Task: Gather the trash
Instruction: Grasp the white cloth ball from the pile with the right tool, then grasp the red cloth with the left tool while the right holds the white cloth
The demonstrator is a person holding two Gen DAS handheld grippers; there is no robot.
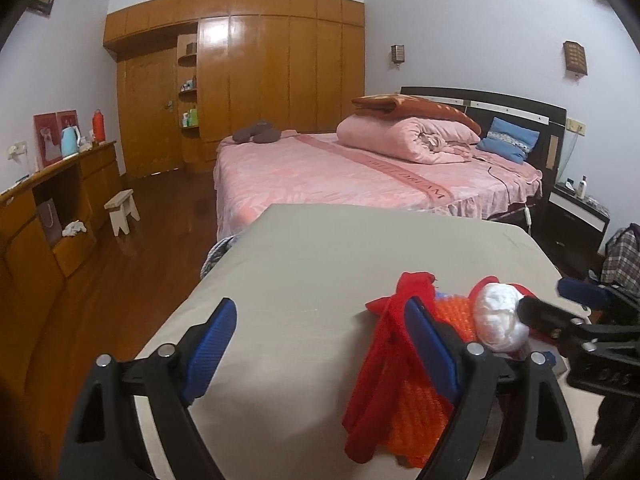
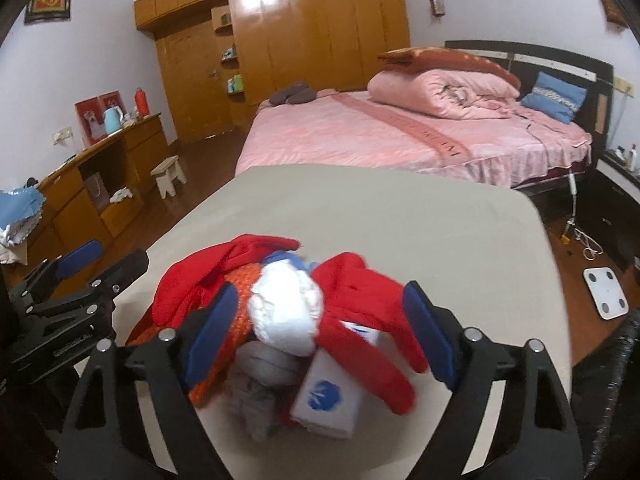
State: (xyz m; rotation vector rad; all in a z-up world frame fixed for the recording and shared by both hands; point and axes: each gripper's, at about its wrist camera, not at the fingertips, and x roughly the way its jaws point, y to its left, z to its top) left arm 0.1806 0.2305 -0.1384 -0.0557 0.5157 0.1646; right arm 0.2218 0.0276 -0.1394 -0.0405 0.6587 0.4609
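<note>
A pile lies on the beige table. It holds red cloth, an orange knit piece, a white crumpled wad, a grey wad and a white box with a blue logo. My left gripper is open over bare table, its right finger against the red cloth. My right gripper is open and straddles the pile, the white wad between its fingers. Each gripper also shows at the edge of the other's view: right gripper, left gripper.
Beyond the table stands a pink bed with a rolled quilt. A wooden dresser and a small stool are at the left, with a nightstand at the right. A white scale lies on the floor.
</note>
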